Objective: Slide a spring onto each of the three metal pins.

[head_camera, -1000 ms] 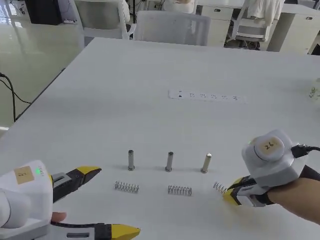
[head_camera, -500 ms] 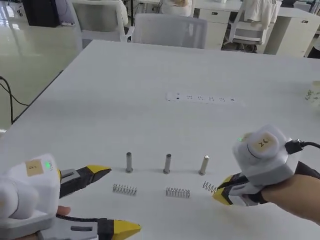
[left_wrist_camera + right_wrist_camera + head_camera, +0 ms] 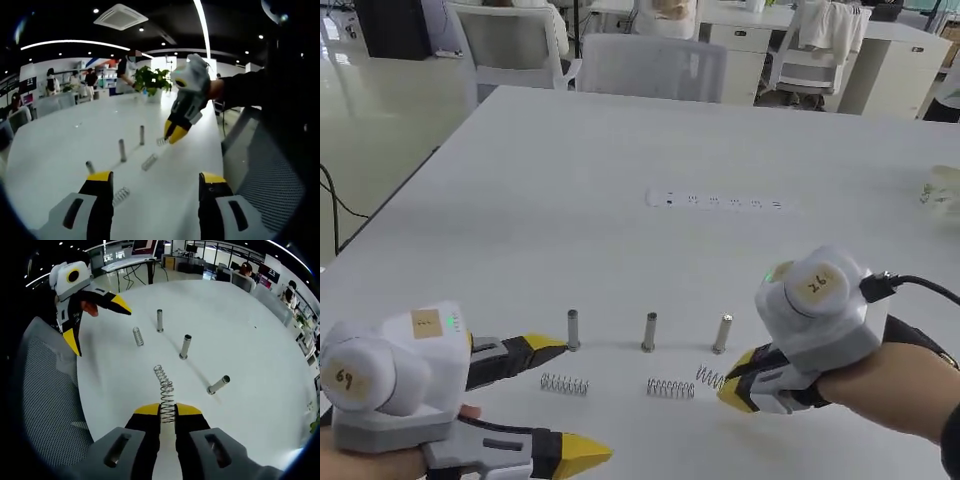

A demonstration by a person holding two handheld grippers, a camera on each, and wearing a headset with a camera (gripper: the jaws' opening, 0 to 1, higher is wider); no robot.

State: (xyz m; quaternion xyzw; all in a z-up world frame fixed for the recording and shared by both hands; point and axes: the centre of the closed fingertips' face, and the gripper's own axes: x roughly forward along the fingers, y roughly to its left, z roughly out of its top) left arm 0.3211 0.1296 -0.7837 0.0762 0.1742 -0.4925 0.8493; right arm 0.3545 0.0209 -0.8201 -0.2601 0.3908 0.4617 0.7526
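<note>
Three short metal pins stand in a row on the white table: left pin point(image 3: 573, 329), middle pin point(image 3: 649, 331), right pin point(image 3: 722, 333). My right gripper point(image 3: 730, 385) point(image 3: 167, 410) is shut on the end of a spring point(image 3: 710, 377) point(image 3: 167, 401), just in front of the right pin point(image 3: 218, 385). Two more springs lie flat, one point(image 3: 564, 384) before the left pin and one point(image 3: 670, 388) before the middle pin. My left gripper point(image 3: 575, 400) point(image 3: 156, 180) is open around the left spring point(image 3: 120, 195), its far fingertip close to the left pin point(image 3: 90, 166).
A white power strip point(image 3: 712, 201) lies across the table's middle, well behind the pins. Chairs point(image 3: 655, 65) and desks stand past the far edge. A small clear object point(image 3: 942, 188) sits at the right edge. A cable point(image 3: 910, 287) trails from my right gripper.
My right gripper has carried its spring to the left, closer to the middle spring and in front of the right pin. My left gripper has moved forward towards the left pin and spring.
</note>
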